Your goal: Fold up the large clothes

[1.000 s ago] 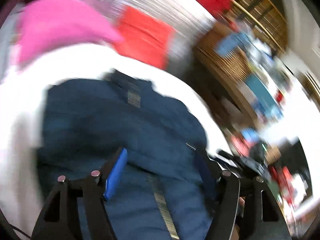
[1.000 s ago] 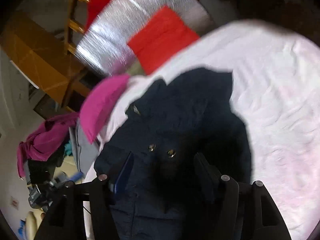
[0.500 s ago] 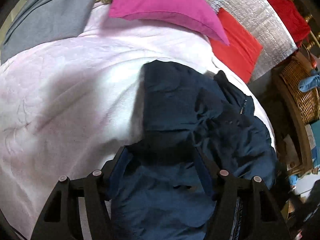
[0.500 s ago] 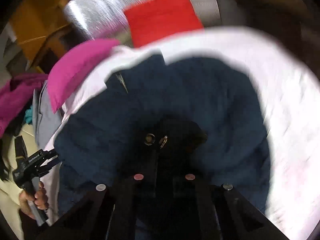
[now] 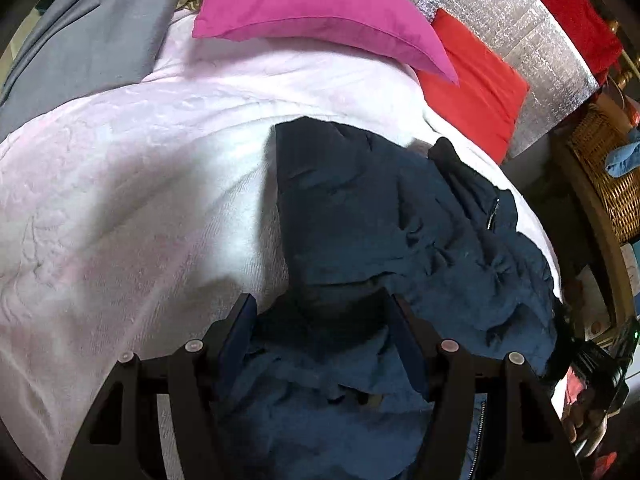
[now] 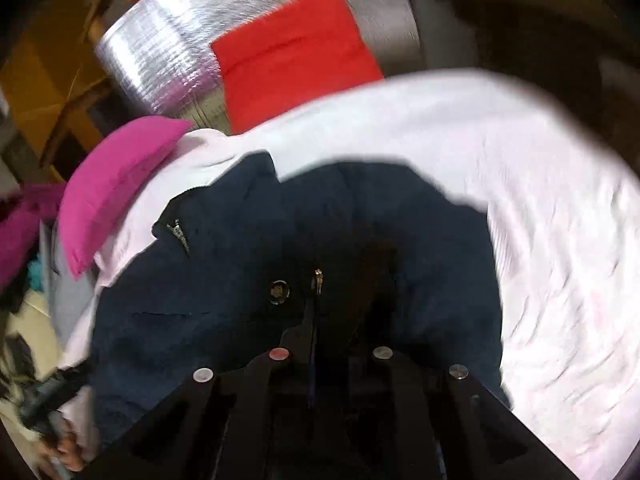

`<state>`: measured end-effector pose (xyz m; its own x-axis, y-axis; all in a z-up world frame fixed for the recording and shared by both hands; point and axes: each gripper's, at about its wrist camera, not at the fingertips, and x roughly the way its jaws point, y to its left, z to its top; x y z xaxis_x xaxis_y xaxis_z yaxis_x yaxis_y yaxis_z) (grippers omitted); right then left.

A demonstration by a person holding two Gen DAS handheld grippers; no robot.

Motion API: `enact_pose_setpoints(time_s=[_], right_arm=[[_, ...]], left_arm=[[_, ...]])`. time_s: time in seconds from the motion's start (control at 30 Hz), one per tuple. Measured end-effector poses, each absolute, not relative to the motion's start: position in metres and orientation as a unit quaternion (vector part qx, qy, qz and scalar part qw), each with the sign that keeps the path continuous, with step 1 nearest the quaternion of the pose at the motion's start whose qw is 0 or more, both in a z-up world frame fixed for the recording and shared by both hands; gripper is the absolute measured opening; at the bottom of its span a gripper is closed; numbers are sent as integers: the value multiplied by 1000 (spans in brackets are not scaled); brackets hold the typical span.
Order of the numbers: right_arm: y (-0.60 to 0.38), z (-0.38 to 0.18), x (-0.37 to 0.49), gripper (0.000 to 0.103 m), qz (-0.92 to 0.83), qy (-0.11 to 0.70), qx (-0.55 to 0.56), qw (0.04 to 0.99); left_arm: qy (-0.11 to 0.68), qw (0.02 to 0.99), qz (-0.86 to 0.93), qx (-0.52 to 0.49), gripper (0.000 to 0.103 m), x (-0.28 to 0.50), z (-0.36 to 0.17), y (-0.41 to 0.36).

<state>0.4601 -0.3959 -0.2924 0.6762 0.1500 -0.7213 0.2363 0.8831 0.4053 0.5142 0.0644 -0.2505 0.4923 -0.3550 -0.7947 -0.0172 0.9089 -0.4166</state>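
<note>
On the pale pink textured bedspread (image 5: 120,208) lies the dark navy padded jacket (image 5: 360,216), crumpled, its collar toward 1 o'clock in my left view, below the magenta pillow (image 5: 312,12) and red cushion (image 5: 476,80).

I judge it soft, bulky and fairly light, with a slick shell that slides and puffs back; I'd grip seams, hem or the zipper edge (image 5: 493,216) rather than loose padding.

My left gripper (image 5: 320,320) points steeply down at 6 o'clock, its 2 fingers spread, with jacket folds between them but no pinch I can confirm. My right gripper (image 6: 332,320) also tilts down; its tongs stand nearly together on a fold of fabric beside the metal snap button (image 6: 279,291), though the jaws are opening slightly. That view is motion-blurred.
</note>
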Motion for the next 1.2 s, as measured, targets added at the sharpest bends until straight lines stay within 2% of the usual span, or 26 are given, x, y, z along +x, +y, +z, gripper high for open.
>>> enact_pose_setpoints(time_s=[0.07, 0.1, 0.13, 0.17, 0.3, 0.37, 0.4, 0.43, 0.47, 0.5, 0.6, 0.73, 0.83, 0.9, 0.97, 1.0, 1.07, 1.1, 1.13, 1.2], right_arm=[[-412, -290, 450, 34, -10, 388, 292, 874], [-421, -286, 441, 60, -5, 374, 315, 872], [-427, -281, 433, 80, -6, 358, 327, 874], [-430, -275, 429, 80, -7, 347, 329, 879], [-426, -281, 438, 77, -2, 378, 308, 873], [-415, -295, 451, 63, 0, 413, 295, 862], [-411, -300, 462, 46, 6, 423, 291, 858], [-404, -304, 469, 32, 5, 438, 275, 856], [-392, -309, 474, 26, -7, 451, 239, 860], [-382, -306, 477, 17, -11, 451, 207, 868], [-371, -281, 475, 15, -27, 415, 167, 894], [-372, -245, 470, 15, -45, 341, 174, 923], [-372, -266, 485, 18, -61, 378, 159, 910], [-379, -299, 500, 21, -60, 446, 184, 874], [-394, -302, 488, 23, -43, 435, 239, 867], [-401, -298, 482, 29, -40, 422, 254, 869], [-421, -284, 460, 66, -47, 382, 281, 879], [-430, -278, 451, 92, -57, 366, 286, 884], [-440, -273, 441, 96, -71, 342, 289, 891], [-451, -276, 438, 95, -83, 340, 289, 891]], left_arm=[[487, 843, -102, -202, 68, 514, -245, 69], [483, 844, -102, -207, 68, 514, -242, 71], [480, 846, -102, -210, 68, 513, -240, 72], [476, 848, -99, -210, 68, 513, -238, 74], [486, 842, -89, -218, 71, 517, -244, 76], [499, 834, -96, -216, 71, 521, -253, 73], [503, 832, -100, -210, 71, 522, -257, 69], [503, 833, -103, -207, 71, 522, -259, 67], [503, 833, -104, -204, 70, 522, -260, 66], [502, 835, -103, -202, 66, 522, -261, 66], [495, 841, -97, -196, 56, 520, -257, 67], [498, 842, -97, -185, 56, 521, -255, 62], [506, 840, -90, -175, 61, 523, -256, 59], [507, 838, -93, -182, 63, 524, -253, 63], [502, 838, -96, -191, 65, 523, -248, 69], [498, 839, -98, -197, 67, 522, -245, 72], [491, 839, -103, -211, 71, 521, -241, 78], [485, 839, -106, -223, 74, 521, -239, 82], [483, 838, -108, -230, 75, 522, -239, 85], [485, 834, -108, -242, 76, 524, -242, 87]])
